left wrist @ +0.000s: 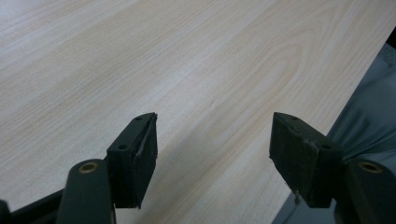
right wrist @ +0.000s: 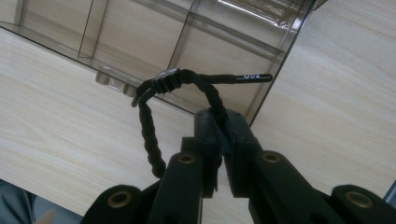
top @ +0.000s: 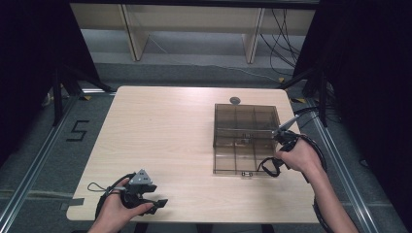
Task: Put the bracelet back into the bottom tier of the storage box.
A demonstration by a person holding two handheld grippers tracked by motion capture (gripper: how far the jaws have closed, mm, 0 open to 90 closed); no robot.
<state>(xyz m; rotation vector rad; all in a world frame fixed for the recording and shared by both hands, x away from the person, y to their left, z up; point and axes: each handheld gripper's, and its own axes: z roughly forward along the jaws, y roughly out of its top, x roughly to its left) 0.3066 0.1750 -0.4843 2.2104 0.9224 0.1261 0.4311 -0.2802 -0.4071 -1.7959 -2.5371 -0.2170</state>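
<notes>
A pale wooden table (top: 160,145) stands under dark curtains, with a smoky clear divided box (top: 245,138) on its right half. At the box's near right corner the right gripper (right wrist: 223,135) has its jaws pressed together on a black braided cord (right wrist: 152,135). The cord seems bound for a compartment, though none visibly holds anything. The left gripper (left wrist: 212,154) rests at the near left edge, jaws spread, empty.

A black braided cord loop (right wrist: 149,135), with a knot-like clasp and a stiff tip printed in white, hangs at the centre of the right gripper view, pinched between the black jaws. Behind it, across the top of the frame, sits a smoky transparent divided box (right wrist: 196,42); in the high view the box (top: 247,138) lies right of centre on the pale wooden table (top: 160,141)
</notes>
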